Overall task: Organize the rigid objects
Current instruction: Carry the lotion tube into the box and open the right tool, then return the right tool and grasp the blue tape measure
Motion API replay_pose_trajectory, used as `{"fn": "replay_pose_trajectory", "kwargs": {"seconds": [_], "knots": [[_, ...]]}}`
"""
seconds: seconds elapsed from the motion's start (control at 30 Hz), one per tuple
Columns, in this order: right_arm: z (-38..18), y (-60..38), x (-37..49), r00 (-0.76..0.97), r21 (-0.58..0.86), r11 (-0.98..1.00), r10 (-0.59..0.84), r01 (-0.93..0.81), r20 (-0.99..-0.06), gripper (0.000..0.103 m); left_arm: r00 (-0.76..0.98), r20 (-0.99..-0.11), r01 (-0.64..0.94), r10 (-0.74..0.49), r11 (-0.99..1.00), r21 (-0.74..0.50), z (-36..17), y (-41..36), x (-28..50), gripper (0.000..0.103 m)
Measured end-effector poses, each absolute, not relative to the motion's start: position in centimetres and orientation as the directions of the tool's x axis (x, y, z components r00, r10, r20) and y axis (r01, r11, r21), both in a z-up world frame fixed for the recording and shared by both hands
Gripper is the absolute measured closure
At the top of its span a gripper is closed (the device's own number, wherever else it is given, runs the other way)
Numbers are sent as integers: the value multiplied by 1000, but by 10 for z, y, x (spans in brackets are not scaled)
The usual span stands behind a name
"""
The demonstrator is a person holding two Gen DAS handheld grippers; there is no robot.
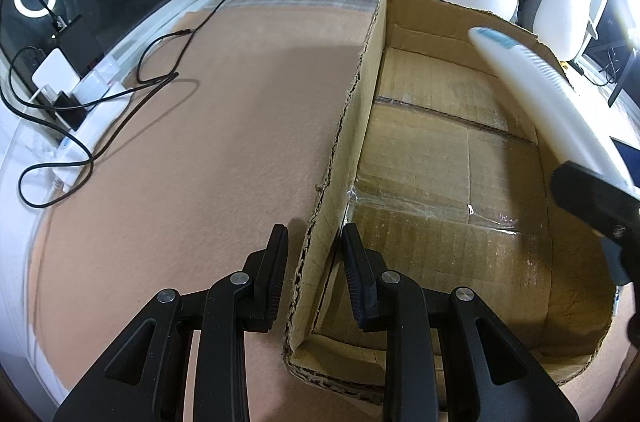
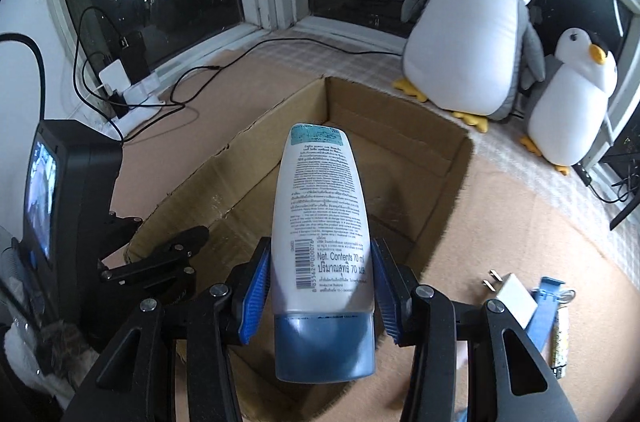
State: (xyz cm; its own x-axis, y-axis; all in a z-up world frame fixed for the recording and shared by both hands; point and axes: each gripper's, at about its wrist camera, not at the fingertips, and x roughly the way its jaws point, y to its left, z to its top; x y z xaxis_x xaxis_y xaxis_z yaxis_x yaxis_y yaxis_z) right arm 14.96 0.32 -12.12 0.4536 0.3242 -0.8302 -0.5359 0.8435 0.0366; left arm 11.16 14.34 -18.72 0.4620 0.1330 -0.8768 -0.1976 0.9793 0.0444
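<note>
- White tube (image 2: 322, 226) with blue cap, clamped between right gripper (image 2: 322, 296) pads, above open cardboard box (image 2: 440, 158).
- Left gripper (image 1: 314, 274) pinching box's side wall (image 1: 320, 246), one finger inside, one outside.
- Beside box on tan mat (image 2: 520, 214): white plug (image 2: 514, 296), blue clip (image 2: 544, 310).
- Two penguin plush toys (image 2: 472, 34) by window.

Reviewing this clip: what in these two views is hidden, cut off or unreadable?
- Bottle: small print on its label too fine to read, right wrist view; in the left wrist view its cap end is hidden by the right claw.
- Box: near corner covered by the left claw, left wrist view.
- Charger and the blue item beside it: partly hidden behind the right claw's arm, so the blue item cannot be identified.
</note>
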Motion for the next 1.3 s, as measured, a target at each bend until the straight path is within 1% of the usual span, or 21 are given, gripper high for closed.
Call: {"fn": "replay_pose_trajectory", "kwargs": {"seconds": [0.23,0.3,0.33,0.4,0.43,0.87,1.1,1.3], "knots": [[-128,9,154,432,53,841,329,-538,-840,59,462,-877,-197,134,979,46,-187,144,111,77],[-128,9,154,427,59,839,335,-541,-840,57,461,-877,-197,136,979,48,-186,143,111,77],[-128,9,154,426,61,837,338,-543,-839,54,463,-876,-196,134,979,46,-186,143,111,77],[-127,8,153,431,60,838,338,-542,-837,34,463,-876,-197,135,979,47,-187,143,112,77],[-126,8,153,438,58,841,338,-538,-833,31,463,-876,-197,135,979,47,-187,143,112,77],[-117,-9,150,449,82,856,347,-511,-823,31,465,-874,-192,140,980,54,-188,142,112,77],[-99,-56,144,482,113,886,347,-449,-805,31,466,-873,-188,143,980,60,-188,143,111,77],[-95,-114,134,522,94,925,290,-369,-802,31,466,-873,-185,144,981,63,-189,142,111,77]]}}
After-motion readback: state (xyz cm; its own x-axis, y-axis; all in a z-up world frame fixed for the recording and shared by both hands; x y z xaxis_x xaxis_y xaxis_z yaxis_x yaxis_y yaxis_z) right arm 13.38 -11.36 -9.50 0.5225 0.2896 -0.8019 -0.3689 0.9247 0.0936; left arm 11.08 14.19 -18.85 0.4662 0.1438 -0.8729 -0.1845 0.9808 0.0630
